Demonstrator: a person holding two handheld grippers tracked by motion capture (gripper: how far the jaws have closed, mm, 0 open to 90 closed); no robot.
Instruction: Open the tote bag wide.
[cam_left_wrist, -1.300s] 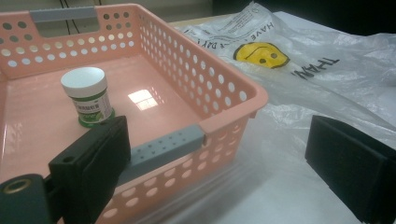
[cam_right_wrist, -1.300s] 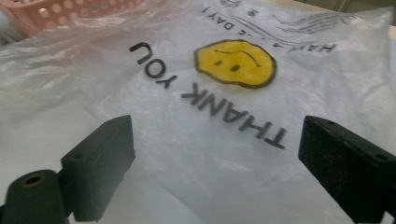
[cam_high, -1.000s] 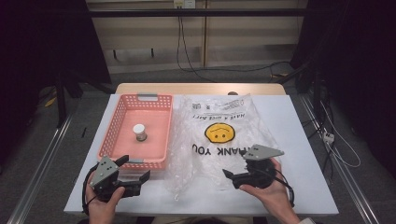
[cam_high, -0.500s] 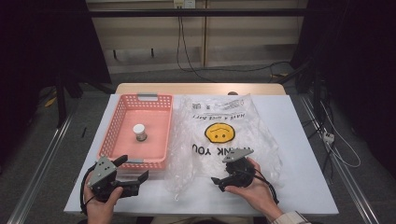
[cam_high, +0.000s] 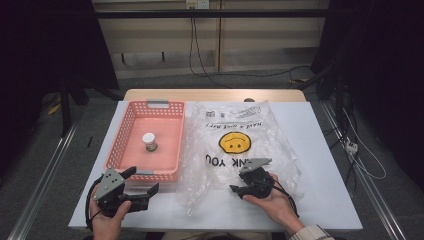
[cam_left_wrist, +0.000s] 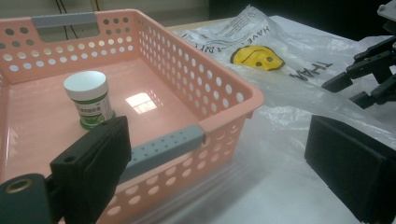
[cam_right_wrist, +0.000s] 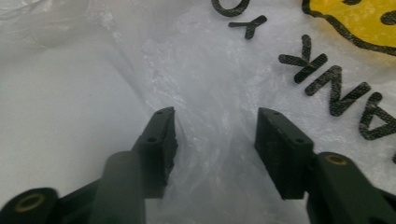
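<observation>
Right tool (cam_high: 239, 189), lower centre of the high view, sits on the crinkled clear plastic bag with the yellow smiley face and black lettering (cam_high: 240, 145); jaws parted about halfway, film bunched between them in the right gripper view (cam_right_wrist: 212, 140), not yet pinched, holding nothing. Left tool (cam_high: 146, 186), lower left of the high view, hovers at the near edge of the pink perforated plastic basket with grey handles (cam_high: 170, 112); jaws wide apart and empty, one on either side of the basket's near corner in the left gripper view (cam_left_wrist: 219, 154). Bag lies flat on the white bench (cam_high: 325, 150), centre of the frame, left edge touching the basket. Small white-lidded jar with a green label (cam_high: 149, 142) stands upright in the middle of the basket. Judgement: step in hand looks like grabbing the bag's near edge to open it. Risks: thin slick film could slip out if the right tool closes on only one layer, or both layers get pinched so the mouth won't open; pulling may drag the whole bag across the bench since nothing weighs it down; left tool close to the basket rim could knock it and tip the jar.
</observation>
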